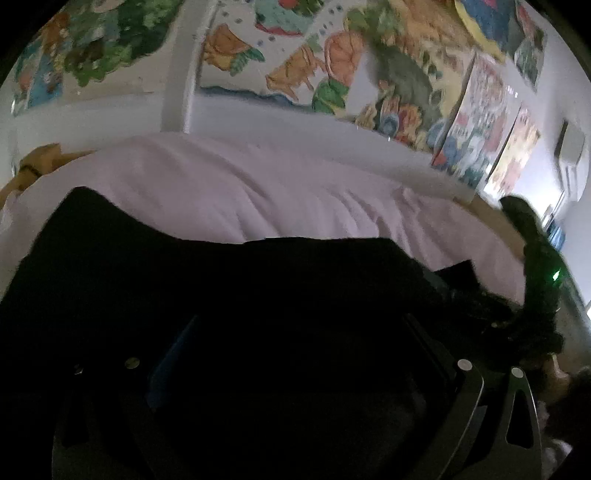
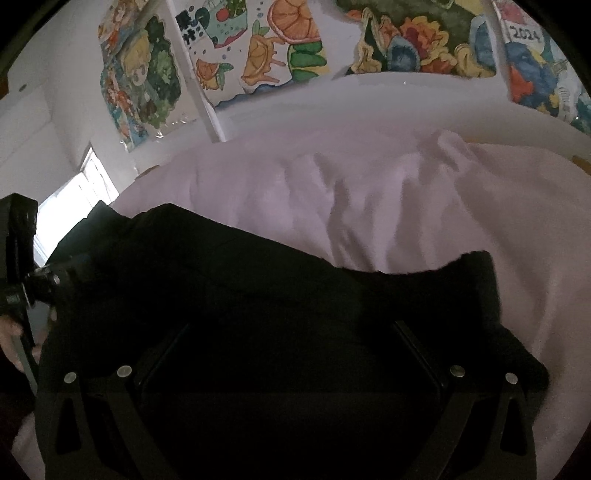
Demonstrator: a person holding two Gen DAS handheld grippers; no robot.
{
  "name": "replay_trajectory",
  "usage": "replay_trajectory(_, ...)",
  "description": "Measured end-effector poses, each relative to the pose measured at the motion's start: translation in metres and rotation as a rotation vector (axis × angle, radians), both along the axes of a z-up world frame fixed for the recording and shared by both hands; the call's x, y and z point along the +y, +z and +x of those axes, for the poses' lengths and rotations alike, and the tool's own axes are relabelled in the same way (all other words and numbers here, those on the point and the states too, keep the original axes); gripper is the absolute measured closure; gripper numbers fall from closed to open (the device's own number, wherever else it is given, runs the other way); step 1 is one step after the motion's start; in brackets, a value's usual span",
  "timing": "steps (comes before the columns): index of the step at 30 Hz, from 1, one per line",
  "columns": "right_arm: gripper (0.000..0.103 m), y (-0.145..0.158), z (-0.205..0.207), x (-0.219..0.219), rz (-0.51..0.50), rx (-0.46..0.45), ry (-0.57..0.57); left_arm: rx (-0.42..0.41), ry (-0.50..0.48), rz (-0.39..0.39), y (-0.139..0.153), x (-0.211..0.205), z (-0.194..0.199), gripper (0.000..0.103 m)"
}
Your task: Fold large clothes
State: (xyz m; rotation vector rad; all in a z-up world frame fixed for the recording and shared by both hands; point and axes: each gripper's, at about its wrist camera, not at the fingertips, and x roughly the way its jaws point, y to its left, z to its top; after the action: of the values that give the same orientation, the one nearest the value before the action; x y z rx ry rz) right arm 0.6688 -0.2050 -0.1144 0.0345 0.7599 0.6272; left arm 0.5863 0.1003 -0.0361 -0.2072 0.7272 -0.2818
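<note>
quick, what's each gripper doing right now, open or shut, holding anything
Left gripper: cannot tell, its fingers are lost against the black garment.
Right gripper: cannot tell either, same dark cloth hides the fingertips.

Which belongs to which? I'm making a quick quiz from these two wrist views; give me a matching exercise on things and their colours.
Things:
1. garment
2. bedsheet
3. orange-slice drawing
4. wall

Colours:
A. pale pink
B. orange
C. white
D. black

Pairs: 1-D, 2-A, 3-B, 4-C
</note>
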Motion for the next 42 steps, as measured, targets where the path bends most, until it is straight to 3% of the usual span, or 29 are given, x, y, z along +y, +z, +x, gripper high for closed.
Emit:
replay_trajectory(3,0.000,0.015,-0.014,-0.019,0.035,-0.043,-0.052,-0.054,0.026,-0.027,0.011,0.016,-0.016,0.001)
replay_trajectory(7,0.000,0.039,-0.024,-0.063,0.161,-0.064,-0.134,-0.096,0.078,-0.042,0.022,0.044,-0.034,0.001)
replay_trajectory(13,0.000,0.038,-0.024,-0.117,0.228,0.027,-0.247,-0.064,0.203,0.003,0.020,0.084,-0.049,0.001)
replay_trajectory(19,0.000,0.004,-0.018,-0.147,0.328,0.214,-0.250,0.042,0.254,0.009,0.000,0.114,-0.058,0.001)
replay_trajectory(22,0.000,-0.006,-0.018,-0.146,0.336,0.256,-0.190,0.097,0.229,-0.057,-0.015,0.130,-0.061,0.001)
replay_trajectory(27,0.000,-0.026,-0.022,-0.141,0.374,0.308,-0.069,0.077,0.173,-0.081,-0.020,0.138,-0.066,0.001)
replay_trajectory(34,0.000,-0.035,-0.035,-0.123,0.343,0.249,0.057,0.101,0.038,-0.114,-0.029,0.137,-0.064,0.001)
replay_trajectory(38,0.000,-0.038,-0.035,-0.123,0.389,0.258,0.113,0.109,-0.079,-0.170,-0.031,0.134,-0.065,0.001)
replay_trajectory(42,0.000,-0.039,-0.037,-0.119,0.431,0.270,0.199,0.122,-0.116,-0.178,-0.034,0.132,-0.066,0.001)
